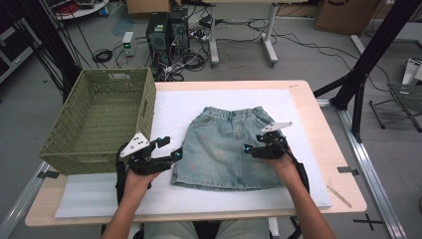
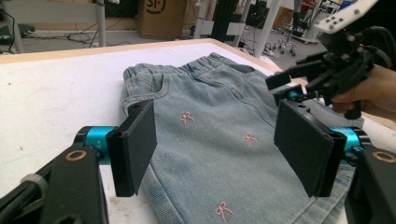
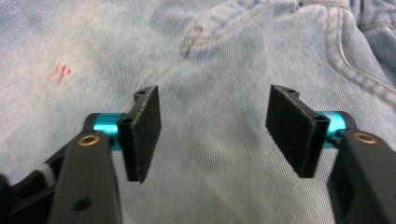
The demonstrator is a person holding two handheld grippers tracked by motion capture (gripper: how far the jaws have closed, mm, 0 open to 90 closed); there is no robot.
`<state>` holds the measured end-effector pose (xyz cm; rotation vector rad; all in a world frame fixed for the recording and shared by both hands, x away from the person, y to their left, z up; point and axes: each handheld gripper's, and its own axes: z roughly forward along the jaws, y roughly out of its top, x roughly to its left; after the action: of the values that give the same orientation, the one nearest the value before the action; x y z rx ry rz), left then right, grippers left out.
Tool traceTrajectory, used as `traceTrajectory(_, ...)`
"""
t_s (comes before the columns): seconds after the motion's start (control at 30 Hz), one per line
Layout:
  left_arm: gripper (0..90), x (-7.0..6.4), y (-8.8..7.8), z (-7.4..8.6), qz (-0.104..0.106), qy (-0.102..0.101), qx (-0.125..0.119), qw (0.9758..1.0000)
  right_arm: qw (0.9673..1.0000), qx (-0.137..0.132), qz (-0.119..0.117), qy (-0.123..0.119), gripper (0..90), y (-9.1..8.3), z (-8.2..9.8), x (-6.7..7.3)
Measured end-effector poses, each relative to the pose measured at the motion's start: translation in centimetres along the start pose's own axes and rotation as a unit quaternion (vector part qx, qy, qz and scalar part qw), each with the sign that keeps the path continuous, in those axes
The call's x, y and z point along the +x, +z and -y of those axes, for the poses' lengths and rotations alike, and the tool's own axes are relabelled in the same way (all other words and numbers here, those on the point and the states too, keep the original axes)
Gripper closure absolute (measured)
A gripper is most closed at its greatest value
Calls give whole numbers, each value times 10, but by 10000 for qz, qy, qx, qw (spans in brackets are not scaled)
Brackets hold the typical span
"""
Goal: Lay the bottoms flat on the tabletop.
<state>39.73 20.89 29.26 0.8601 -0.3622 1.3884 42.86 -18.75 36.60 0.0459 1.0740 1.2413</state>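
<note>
White-padded wooden desk (image 1: 318, 149): I'm hovering both tongs, left (image 1: 169, 148) and right (image 1: 251, 148), jaws apart, over the light-blue denim skirt (image 1: 224, 149); gripping comes next, I judge.

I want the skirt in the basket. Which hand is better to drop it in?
Probably the left. The left gripper is open at the denim skirt's edge, right beside the green basket. The right gripper is open over the skirt's far side.
</note>
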Motion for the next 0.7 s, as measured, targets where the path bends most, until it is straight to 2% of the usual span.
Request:
traceTrajectory(0.13,297,1,0,1,-12,-1,1,10000,10000,-27,-34,-14,226,20,-19,11)
traceTrajectory(0.2,297,1,-1,1,-29,-12,-24,10000,9999,-43,-64,-138,214,31,-27,16)
traceTrajectory(0.37,297,0,-3,1,-46,1,-21,10000,9989,288,-80,-367,197,56,-41,27)
traceTrajectory(0.43,297,1,-3,1,-44,-19,-30,10000,9982,397,-170,-426,197,63,-42,29)
traceTrajectory(0.5,297,0,-2,1,-30,-6,-26,10000,9966,576,-50,-593,178,71,-41,31)
traceTrajectory(0.53,297,0,-2,1,-18,-15,-35,10000,9963,568,2,-649,176,73,-40,33)
traceTrajectory(0.7,297,-1,-1,2,-2,13,-6,10000,9969,533,-30,-578,178,68,-42,33)
